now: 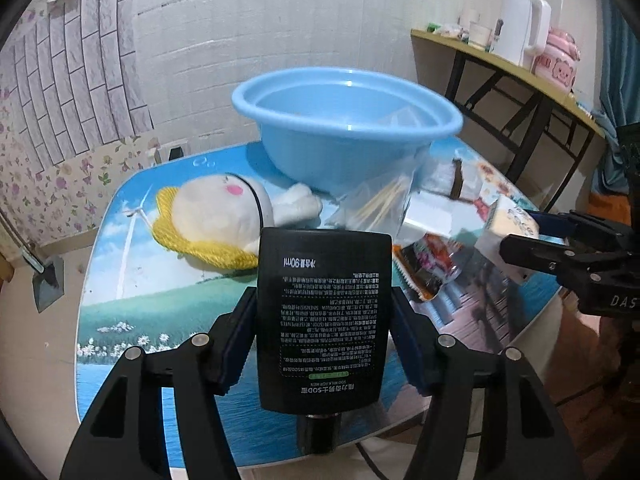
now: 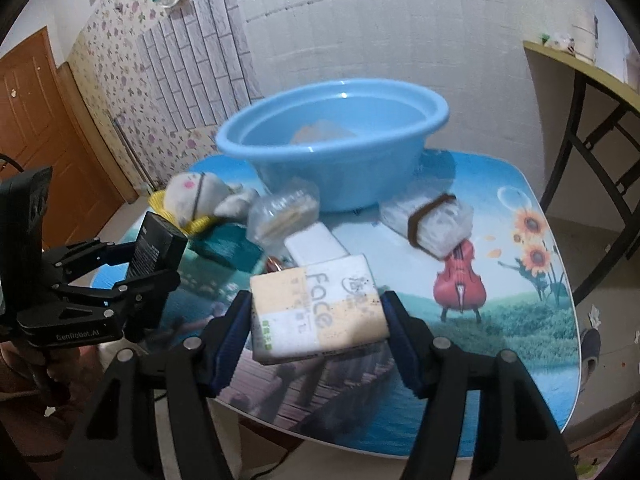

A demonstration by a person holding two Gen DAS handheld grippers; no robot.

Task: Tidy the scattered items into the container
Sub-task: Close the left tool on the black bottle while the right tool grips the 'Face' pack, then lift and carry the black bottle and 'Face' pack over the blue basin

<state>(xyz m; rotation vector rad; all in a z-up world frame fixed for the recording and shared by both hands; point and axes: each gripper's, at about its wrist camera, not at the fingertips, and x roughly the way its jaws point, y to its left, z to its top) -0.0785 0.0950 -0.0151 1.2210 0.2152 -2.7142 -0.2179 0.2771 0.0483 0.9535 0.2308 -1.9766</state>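
While each gripper clamped on its load, left gripper (image 1: 324, 320) on black bottle (image 1: 324, 312), right gripper (image 2: 316, 320) on tissue pack (image 2: 316, 308): plush doll (image 1: 216, 216) before blue basin (image 1: 344, 120).

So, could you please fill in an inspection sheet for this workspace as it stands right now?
Surface: low table with a printed landscape top.
Job's things: blue basin at the back with something pale inside; black bottle and tissue pack both lifted.
Clutter: plush doll, bag of sticks, snack packet, white box, teal box, banded bundle.
Grippers: left tool shut on the black bottle; right tool shut on the tissue pack.
Cables: dark cable below the table edge.
Surroundings: side table with a white kettle; wooden door.
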